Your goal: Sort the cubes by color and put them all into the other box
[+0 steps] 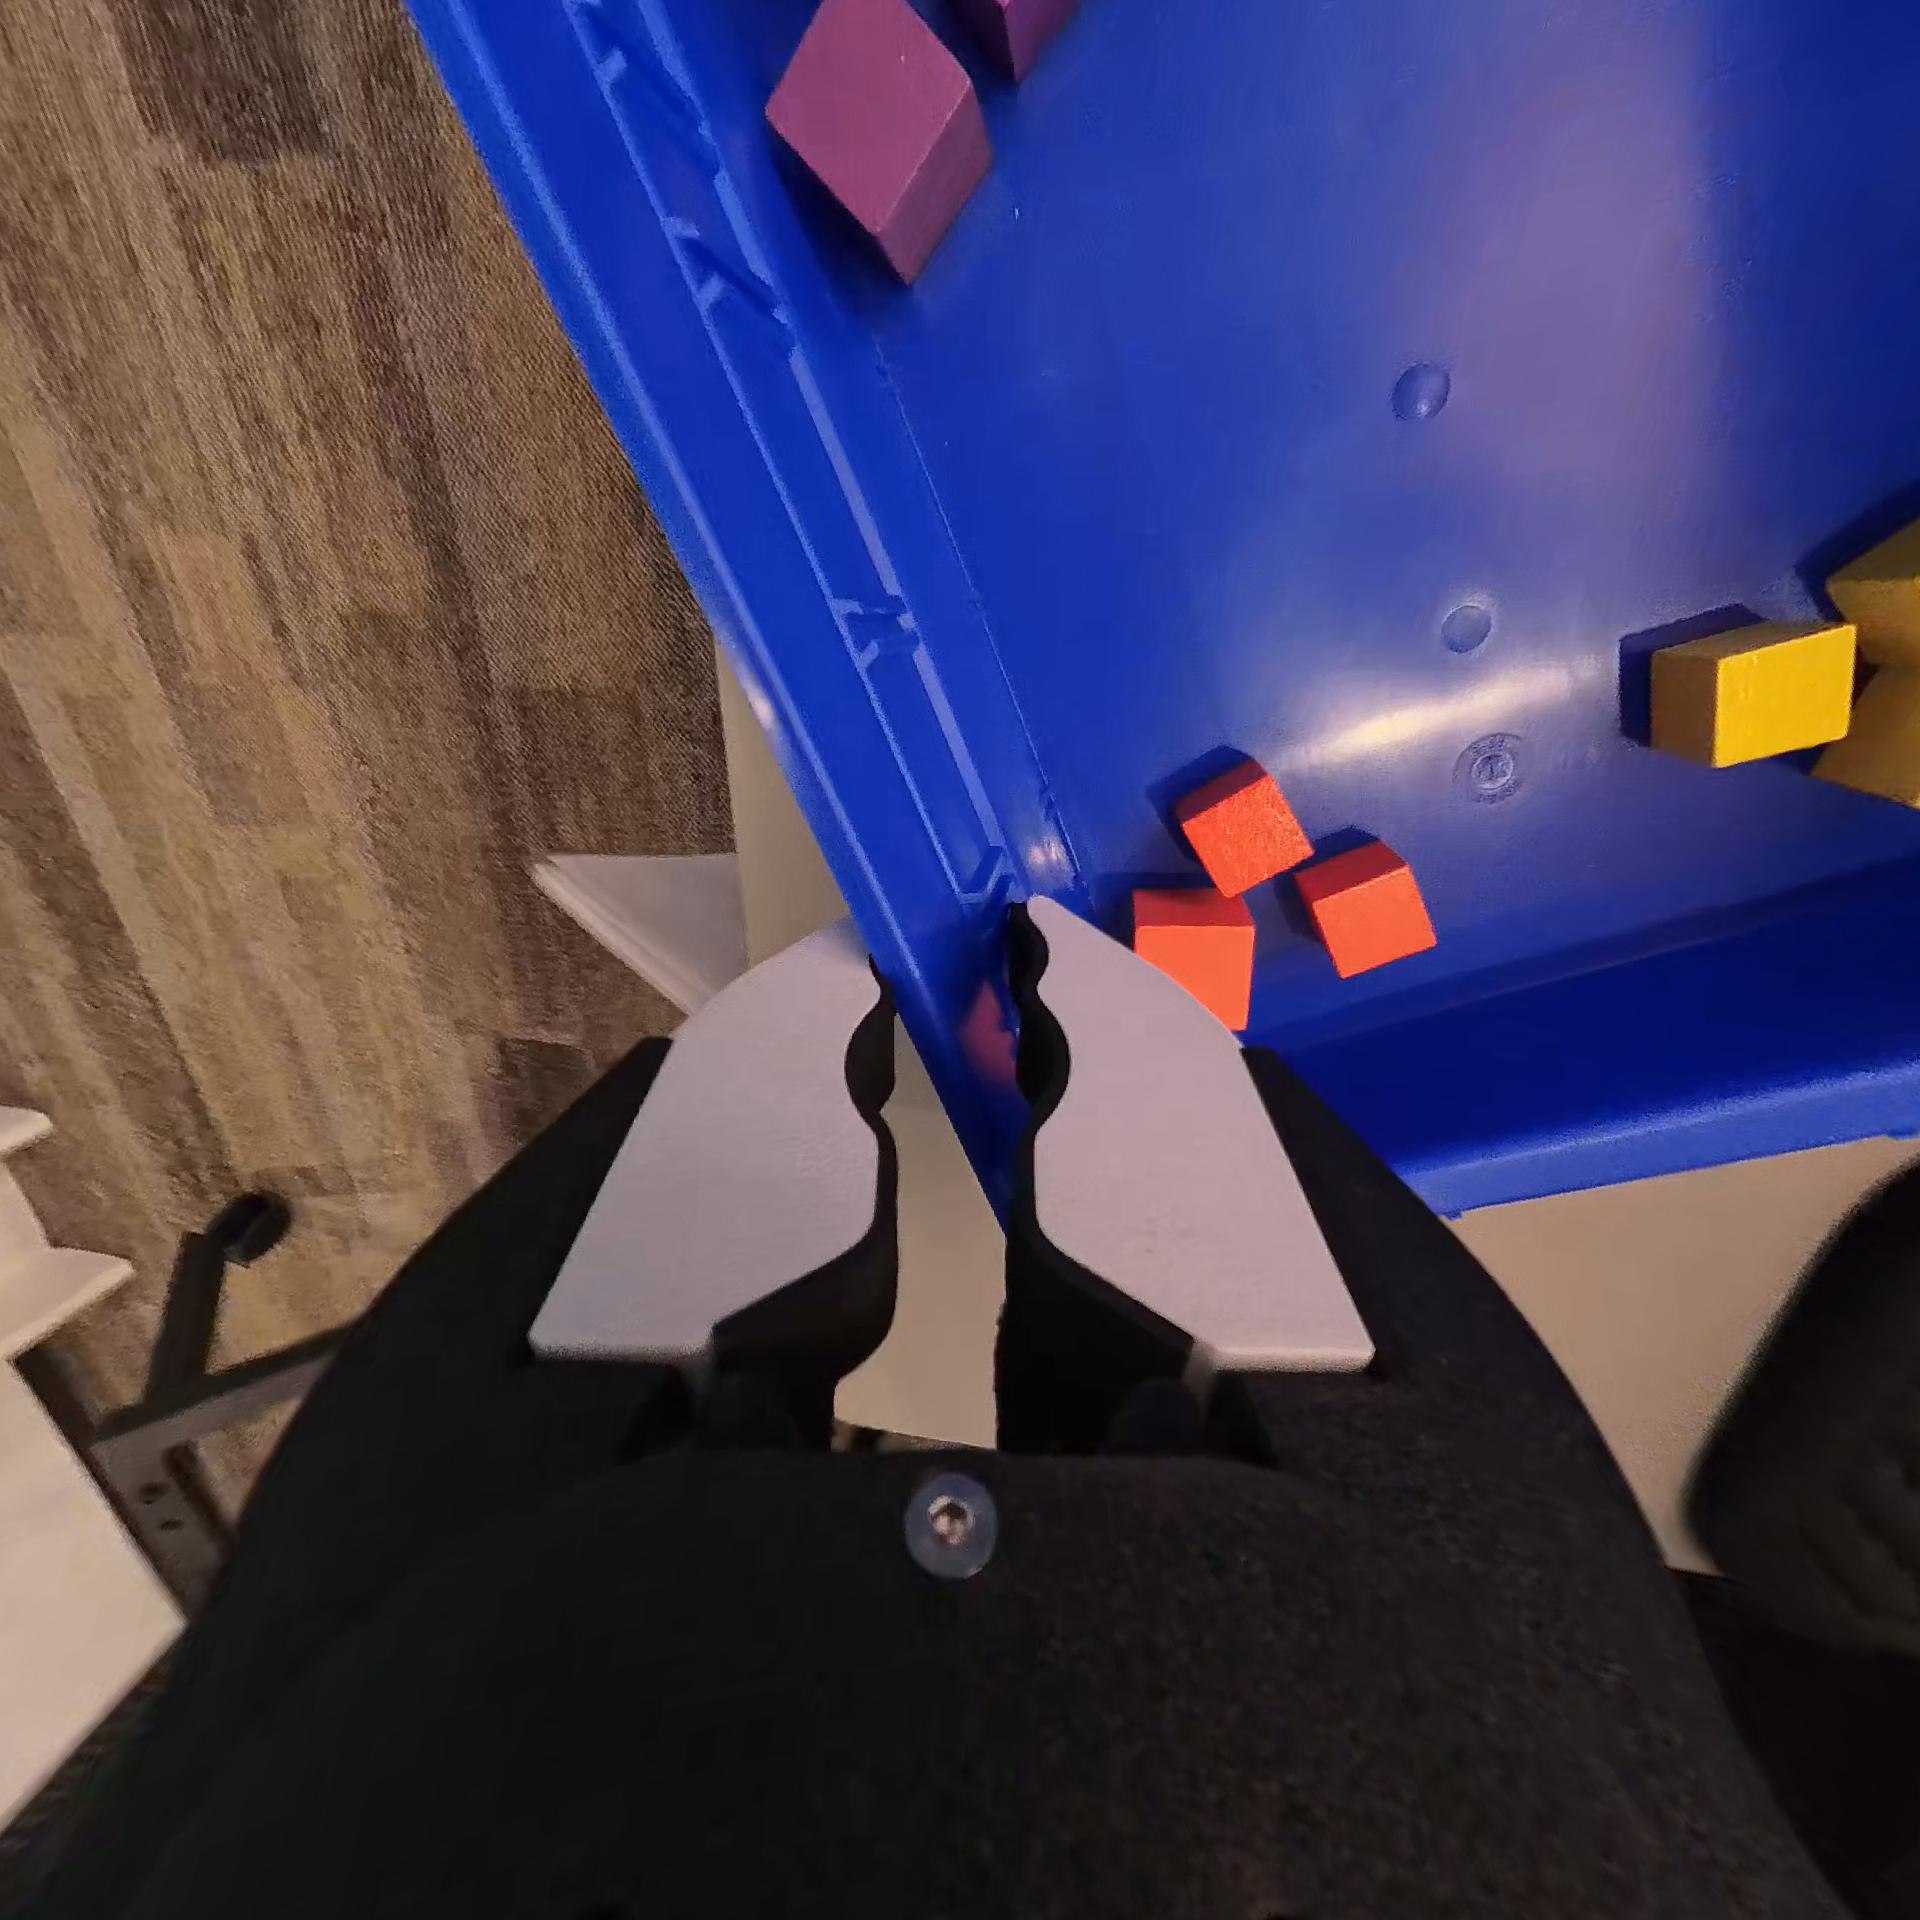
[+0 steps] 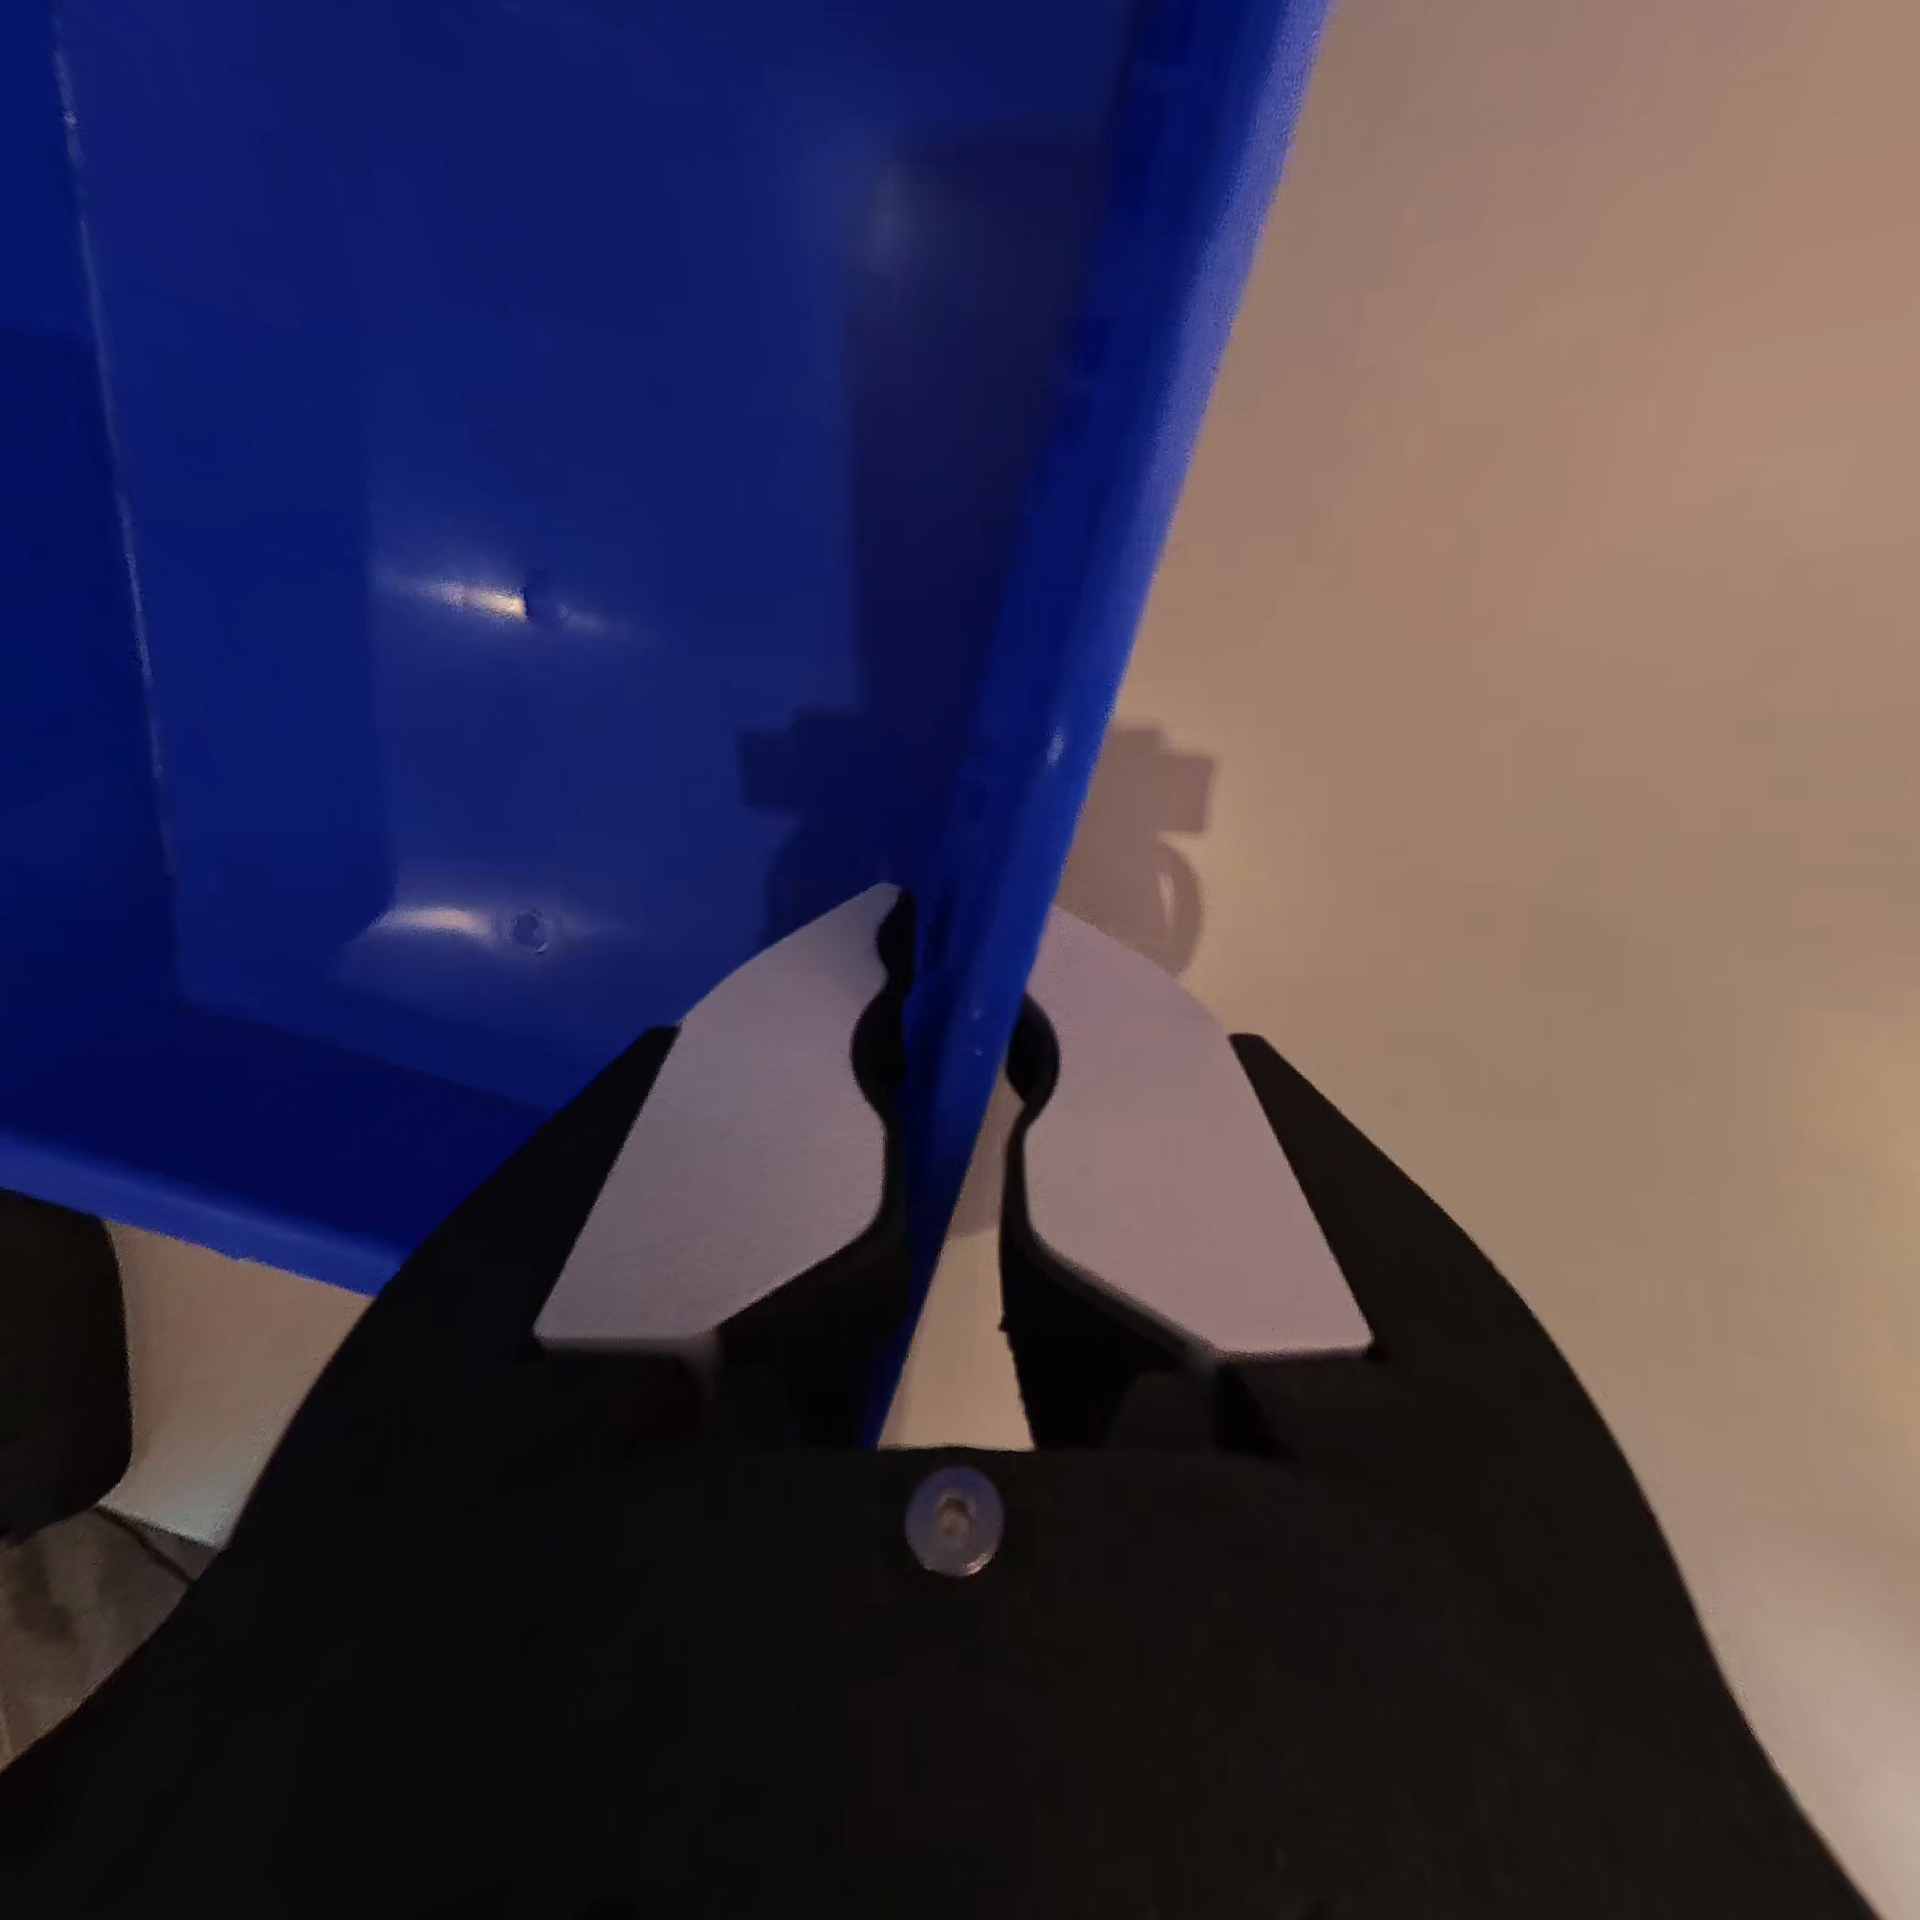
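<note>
Left wrist view: blue box runs off the top and right edges; its far walls not seen. Purple cube well ahead of the fingers is whole, the second purple cube cut by the top edge. Orange cube just right of the right fingertip, lower corner hidden behind that finger. Yellow cubes far right, cropped by the edge, count unclear. Dark rounded shape lower right, blurred, unidentified. Right wrist view: whole frame soft; box cut at top and left; box wall covers the inner edge of the right finger.
</note>
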Available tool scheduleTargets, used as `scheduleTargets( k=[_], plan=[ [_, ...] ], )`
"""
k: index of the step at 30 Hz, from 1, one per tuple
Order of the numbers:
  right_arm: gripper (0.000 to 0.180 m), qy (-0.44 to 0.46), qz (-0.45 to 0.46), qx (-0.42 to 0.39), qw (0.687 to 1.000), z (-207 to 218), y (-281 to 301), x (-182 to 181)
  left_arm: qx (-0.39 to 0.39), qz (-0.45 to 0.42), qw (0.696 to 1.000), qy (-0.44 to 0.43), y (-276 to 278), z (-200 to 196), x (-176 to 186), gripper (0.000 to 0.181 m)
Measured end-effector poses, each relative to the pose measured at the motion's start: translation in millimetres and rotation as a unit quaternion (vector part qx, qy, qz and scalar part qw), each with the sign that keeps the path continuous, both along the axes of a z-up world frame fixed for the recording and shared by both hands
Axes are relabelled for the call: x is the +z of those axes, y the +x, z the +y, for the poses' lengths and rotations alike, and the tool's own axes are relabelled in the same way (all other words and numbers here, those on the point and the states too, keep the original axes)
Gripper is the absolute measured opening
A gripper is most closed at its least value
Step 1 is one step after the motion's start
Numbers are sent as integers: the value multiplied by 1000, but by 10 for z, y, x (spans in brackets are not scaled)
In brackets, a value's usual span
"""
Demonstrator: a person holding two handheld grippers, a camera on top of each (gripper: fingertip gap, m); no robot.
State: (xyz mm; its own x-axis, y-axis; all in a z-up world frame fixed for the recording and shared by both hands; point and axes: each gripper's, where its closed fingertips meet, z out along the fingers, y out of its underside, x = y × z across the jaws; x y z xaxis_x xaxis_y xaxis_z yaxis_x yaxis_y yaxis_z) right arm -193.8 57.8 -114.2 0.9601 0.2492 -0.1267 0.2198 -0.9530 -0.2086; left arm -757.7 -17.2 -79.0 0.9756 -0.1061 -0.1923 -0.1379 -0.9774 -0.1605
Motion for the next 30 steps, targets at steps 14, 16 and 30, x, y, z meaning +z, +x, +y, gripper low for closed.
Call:
scheduleTargets(
  k=[14,16,30],
  plan=[
    [10,7,3,23,1000,-6,-16,-7,-162,6,987,-6,-429,341,7,21],
    [10,11,4,20,1000,-4,-18,-8,-174,3,985,-7,-462,346,7,21],
    [12,-23,18,24,999,-111,-71,-117,-151,-8,988,14,-541,333,0,18]
  ],
)
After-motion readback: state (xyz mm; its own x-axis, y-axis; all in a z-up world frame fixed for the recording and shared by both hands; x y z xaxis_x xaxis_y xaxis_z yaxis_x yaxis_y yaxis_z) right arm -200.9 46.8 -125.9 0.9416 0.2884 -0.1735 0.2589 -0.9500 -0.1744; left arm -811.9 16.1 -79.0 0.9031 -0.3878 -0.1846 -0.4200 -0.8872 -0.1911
